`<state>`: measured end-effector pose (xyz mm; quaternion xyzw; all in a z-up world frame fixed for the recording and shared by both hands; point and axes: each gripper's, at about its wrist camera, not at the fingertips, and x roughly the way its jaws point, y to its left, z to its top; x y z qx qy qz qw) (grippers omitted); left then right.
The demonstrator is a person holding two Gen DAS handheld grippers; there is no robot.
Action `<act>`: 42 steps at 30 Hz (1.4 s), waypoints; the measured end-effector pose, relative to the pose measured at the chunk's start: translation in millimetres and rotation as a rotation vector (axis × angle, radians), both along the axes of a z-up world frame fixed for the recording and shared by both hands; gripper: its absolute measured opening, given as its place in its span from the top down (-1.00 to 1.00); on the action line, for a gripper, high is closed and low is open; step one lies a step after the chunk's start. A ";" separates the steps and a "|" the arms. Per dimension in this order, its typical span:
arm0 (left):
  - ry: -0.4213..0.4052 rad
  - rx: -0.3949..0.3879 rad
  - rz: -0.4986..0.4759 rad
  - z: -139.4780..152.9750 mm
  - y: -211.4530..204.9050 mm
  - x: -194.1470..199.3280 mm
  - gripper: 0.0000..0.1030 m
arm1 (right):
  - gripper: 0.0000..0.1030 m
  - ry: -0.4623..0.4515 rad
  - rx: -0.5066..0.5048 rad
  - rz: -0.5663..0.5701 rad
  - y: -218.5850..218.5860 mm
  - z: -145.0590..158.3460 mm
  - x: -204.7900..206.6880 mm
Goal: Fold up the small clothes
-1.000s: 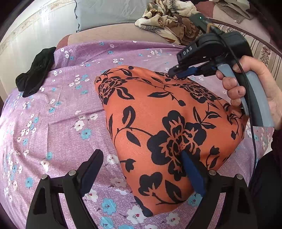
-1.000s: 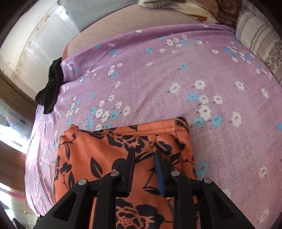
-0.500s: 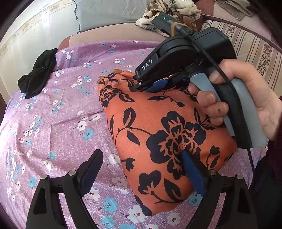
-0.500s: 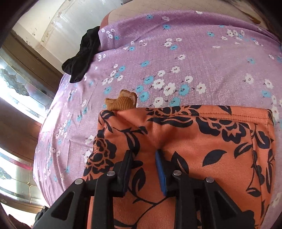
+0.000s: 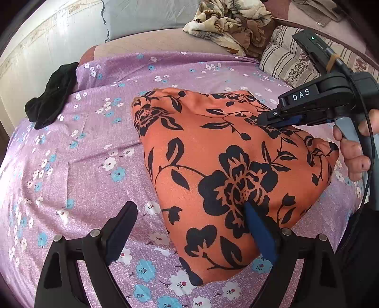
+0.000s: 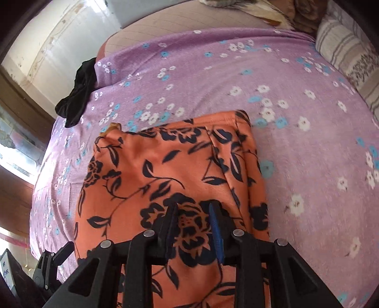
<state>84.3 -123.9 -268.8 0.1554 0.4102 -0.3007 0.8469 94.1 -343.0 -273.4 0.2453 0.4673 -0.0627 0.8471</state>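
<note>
A folded orange garment (image 5: 213, 147) with black flowers lies on the purple flowered sheet (image 5: 71, 154). My left gripper (image 5: 189, 213) stands wide open at its near edge. Its right finger (image 5: 253, 220) rests on the cloth and its left finger sits over bare sheet. In the right wrist view the garment (image 6: 154, 170) fills the lower middle. My right gripper (image 6: 193, 208) hovers low over it with its jaws a narrow gap apart, and flat cloth shows between them with no fold pinched. From the left wrist view, the right gripper (image 5: 263, 119) sits over the garment's far right part.
A black garment (image 5: 52, 94) lies at the sheet's far left edge. A heap of beige and brown clothes (image 5: 232, 21) and a striped pillow (image 5: 284, 59) sit at the back right. A person's hand (image 5: 355, 154) grips the right gripper's handle.
The right gripper swept left across the garment's far edge, then came back to the right. A small brown bit now peeks out at the garment's far left corner. The left gripper has not moved.
</note>
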 end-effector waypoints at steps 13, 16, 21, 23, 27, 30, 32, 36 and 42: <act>0.072 -0.165 0.028 19.3 21.4 15.8 -0.81 | 0.32 -0.071 0.007 -0.057 -2.3 7.6 7.7; 0.100 -0.214 0.057 20.5 26.6 27.2 -0.81 | 0.32 -0.061 0.019 -0.060 -4.4 4.2 10.0; 0.177 -0.143 0.044 -10.3 10.2 37.0 -0.87 | 0.24 -0.019 0.046 -0.067 -9.2 -7.4 16.9; 0.163 -0.138 0.046 -9.9 7.9 35.0 -0.90 | 0.20 -0.021 0.057 -0.067 -9.7 -8.2 16.0; 0.097 -0.114 0.033 -3.5 5.3 29.3 -0.90 | 0.15 -0.043 0.035 -0.064 -2.1 0.7 14.5; 0.049 -0.079 0.026 -3.3 0.7 24.4 -0.91 | 0.15 -0.083 0.053 -0.022 11.7 9.2 23.3; 0.027 -0.056 0.018 -4.4 -1.3 22.3 -0.92 | 0.09 -0.093 0.044 0.004 23.1 12.0 32.9; 0.039 -0.051 0.019 -7.4 -0.6 23.8 -0.93 | -0.04 -0.007 -0.005 0.054 40.4 -6.1 58.4; 0.037 -0.039 0.032 -4.4 -2.4 19.1 -0.93 | -0.07 -0.027 -0.010 0.083 41.6 -4.7 55.2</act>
